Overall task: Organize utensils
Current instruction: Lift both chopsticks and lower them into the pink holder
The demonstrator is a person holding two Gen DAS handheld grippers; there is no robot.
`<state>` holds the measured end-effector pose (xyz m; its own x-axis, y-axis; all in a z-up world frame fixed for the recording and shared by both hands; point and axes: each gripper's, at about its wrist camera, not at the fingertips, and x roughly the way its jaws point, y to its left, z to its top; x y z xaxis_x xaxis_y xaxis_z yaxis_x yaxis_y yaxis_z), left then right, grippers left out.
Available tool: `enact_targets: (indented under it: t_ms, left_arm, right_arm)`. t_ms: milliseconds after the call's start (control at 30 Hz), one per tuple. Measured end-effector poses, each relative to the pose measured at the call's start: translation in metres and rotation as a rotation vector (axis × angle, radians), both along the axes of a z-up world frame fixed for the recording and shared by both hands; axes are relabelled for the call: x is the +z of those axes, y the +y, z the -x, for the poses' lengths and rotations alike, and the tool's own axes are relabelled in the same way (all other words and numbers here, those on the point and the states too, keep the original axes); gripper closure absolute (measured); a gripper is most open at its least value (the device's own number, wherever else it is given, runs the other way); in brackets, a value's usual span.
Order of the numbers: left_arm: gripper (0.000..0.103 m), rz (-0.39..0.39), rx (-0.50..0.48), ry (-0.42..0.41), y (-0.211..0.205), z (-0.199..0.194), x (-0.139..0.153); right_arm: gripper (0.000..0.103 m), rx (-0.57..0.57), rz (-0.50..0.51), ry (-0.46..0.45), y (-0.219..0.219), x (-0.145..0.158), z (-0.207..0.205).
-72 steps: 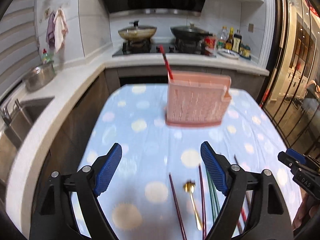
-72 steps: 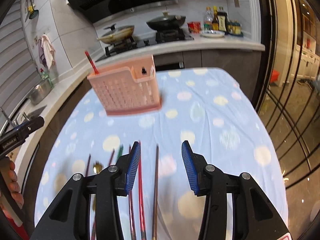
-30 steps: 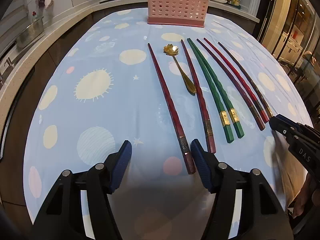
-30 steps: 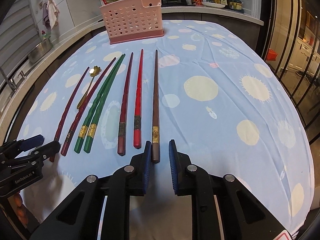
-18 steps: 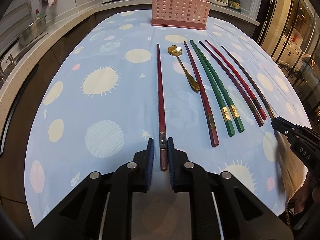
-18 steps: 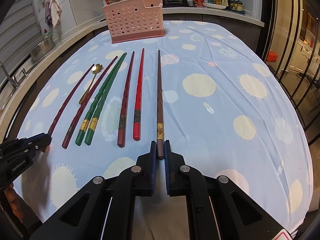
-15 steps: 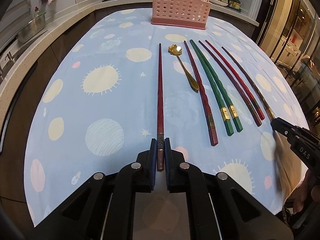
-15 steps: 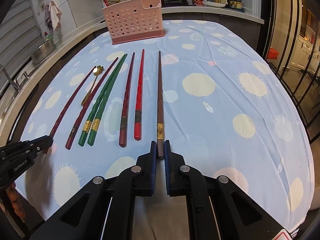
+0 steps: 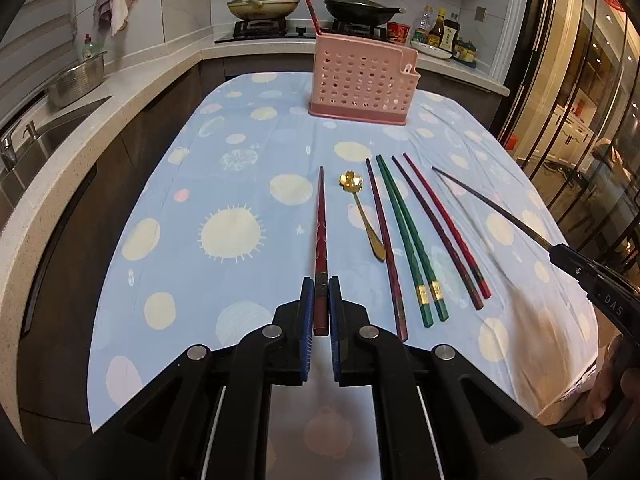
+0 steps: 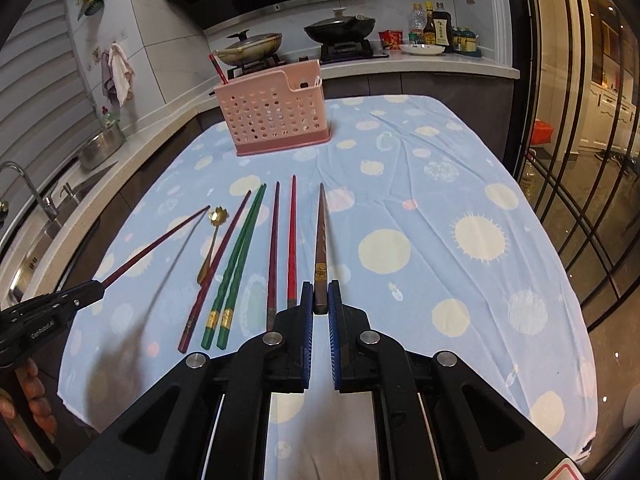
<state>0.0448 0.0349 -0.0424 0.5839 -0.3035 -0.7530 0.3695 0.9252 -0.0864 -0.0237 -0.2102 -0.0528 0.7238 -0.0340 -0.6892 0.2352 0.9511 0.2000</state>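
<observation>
Left gripper (image 9: pixel 319 292), left wrist view: blue ribbed pads pinch the butt of a dark red chopstick (image 9: pixel 320 236), its tip lifted off the cloth. Counter under a pale blue cloth (image 9: pixel 224 184) printed with cream suns and dots, lightly creased. Flat on it, side by side: gold spoon (image 9: pixel 362 216) with flower-shaped bowl, another dark red stick, green pair (image 9: pixel 408 236) with gold bands, two more red sticks. Pink perforated plastic basket (image 9: pixel 362 80) stands upright at the far edge, one red stick already inside. Stove, pans and bottles behind; steel sink at left.

Right gripper (image 10: pixel 319 294), right wrist view: pads pressed onto the end of a brown chopstick (image 10: pixel 320 240) with a gold band, tip raised. Cloth to the right lies bare out to its rounded edge; glass doors beyond. Left gripper at lower left, its stick slanting above the cloth.
</observation>
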Motion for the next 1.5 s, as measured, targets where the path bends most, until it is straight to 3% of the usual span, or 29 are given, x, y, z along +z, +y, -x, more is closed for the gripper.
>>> enact_targets:
  t_ms: [433,800,1167,1500]
  left_arm:
    - [0.096,0.052,0.009,-0.177,-0.005,-0.031,0.069]
    - [0.096,0.053,0.023,-0.286,-0.016,-0.067,0.112]
    - [0.096,0.079,-0.012,-0.356,-0.043,-0.102,0.153]
    - [0.096,0.125,-0.032,-0.448,-0.077,-0.147,0.210]
  right_arm:
    - [0.096,0.011,0.002,-0.166,-0.020,0.070,-0.026]
    - [0.096,0.004,0.020,-0.236,-0.036,0.104,-0.057]
    - [0.096,0.032,0.023,-0.296,-0.045,0.138,-0.103]
    - [0.096,0.037,0.015,-0.367,-0.062,0.186,-0.166]
